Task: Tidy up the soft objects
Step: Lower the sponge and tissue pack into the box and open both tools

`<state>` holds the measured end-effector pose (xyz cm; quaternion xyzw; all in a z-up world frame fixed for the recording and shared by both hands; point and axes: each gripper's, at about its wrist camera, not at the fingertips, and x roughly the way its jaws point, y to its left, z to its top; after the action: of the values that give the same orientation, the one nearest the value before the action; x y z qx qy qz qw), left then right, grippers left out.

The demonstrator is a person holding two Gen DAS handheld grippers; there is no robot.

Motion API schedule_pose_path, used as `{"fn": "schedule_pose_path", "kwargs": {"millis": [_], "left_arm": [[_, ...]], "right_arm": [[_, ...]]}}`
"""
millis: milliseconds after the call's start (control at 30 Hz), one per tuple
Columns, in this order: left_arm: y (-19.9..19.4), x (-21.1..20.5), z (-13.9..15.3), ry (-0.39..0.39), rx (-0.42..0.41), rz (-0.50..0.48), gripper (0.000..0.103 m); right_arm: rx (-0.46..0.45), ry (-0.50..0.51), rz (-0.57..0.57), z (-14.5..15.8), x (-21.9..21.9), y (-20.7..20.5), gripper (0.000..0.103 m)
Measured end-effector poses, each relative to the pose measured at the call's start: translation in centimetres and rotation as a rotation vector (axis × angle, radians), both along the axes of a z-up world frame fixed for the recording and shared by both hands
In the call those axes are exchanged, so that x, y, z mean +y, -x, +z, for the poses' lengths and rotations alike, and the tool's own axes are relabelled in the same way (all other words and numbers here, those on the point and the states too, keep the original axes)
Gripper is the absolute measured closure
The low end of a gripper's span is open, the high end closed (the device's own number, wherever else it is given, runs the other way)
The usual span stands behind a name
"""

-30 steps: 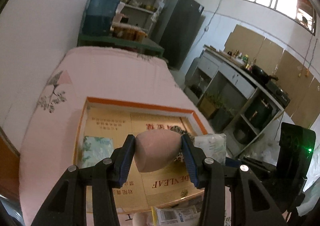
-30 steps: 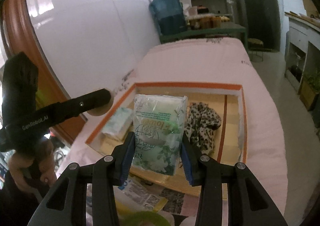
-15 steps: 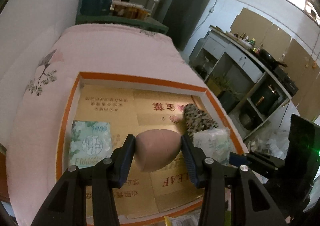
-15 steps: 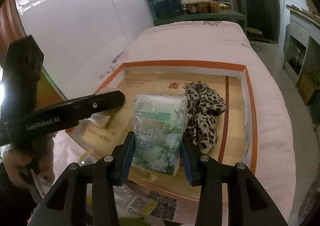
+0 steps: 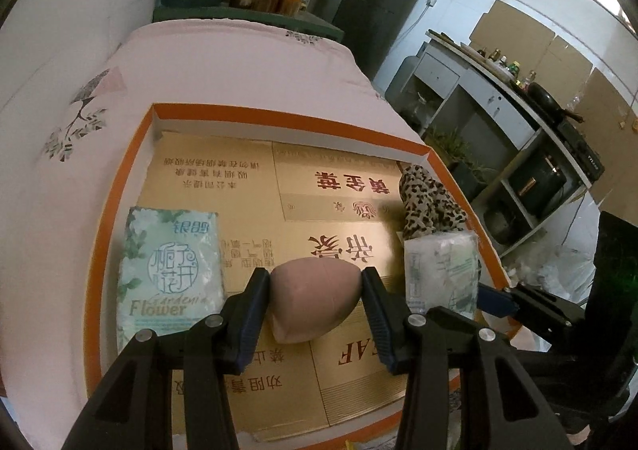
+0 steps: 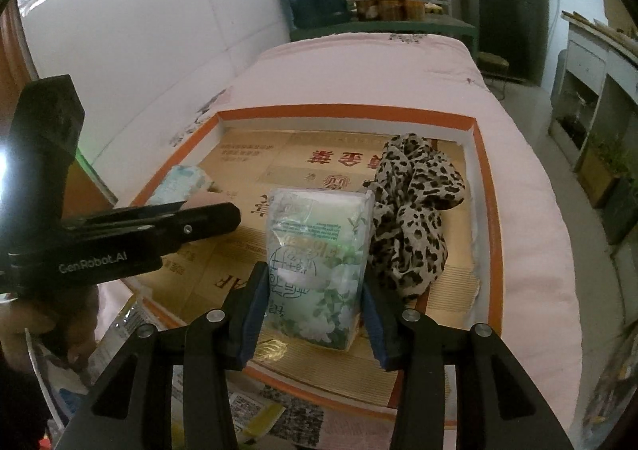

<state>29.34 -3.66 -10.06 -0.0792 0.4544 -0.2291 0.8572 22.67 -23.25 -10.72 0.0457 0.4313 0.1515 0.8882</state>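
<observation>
The left tongs (image 6: 223, 216) hid most of the pink sponge (image 6: 207, 198) in the right wrist view, and part of the flat tissue pack (image 6: 184, 183). The held tissue pack (image 5: 440, 270) covered the leopard cloth's (image 5: 428, 198) near end. Papers (image 6: 255, 416) beneath the orange tray (image 6: 484, 210) were blurred and cut off, their print unreadable.

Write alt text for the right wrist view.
The right tongs grip a green floral tissue pack upright over an orange-rimmed tray on a pink-covered table. A leopard-print cloth lies in the tray beside it, and the left tongs reach in from the left.
</observation>
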Motion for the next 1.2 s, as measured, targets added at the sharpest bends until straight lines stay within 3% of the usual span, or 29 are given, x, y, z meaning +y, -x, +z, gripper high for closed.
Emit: {"fn": "schedule_pose_path", "kwargs": {"millis": [400,667,1200], "left_arm": [[0.0,0.4,0.3,0.017,0.006,0.002,0.052],[1.4,0.5,1.9,0.036,-0.038,0.004,0.040],[4.4,1.3,5.1,0.013,-0.132,0.059,0.039]], "right_arm": [[0.006,-0.033,-0.003,-0.1,-0.4,0.1,0.055],[-0.024,-0.026,-0.007,0.5,-0.3,0.7,0.041],[-0.065,-0.044,-0.028,2.2,-1.2,3.3,0.041]]}}
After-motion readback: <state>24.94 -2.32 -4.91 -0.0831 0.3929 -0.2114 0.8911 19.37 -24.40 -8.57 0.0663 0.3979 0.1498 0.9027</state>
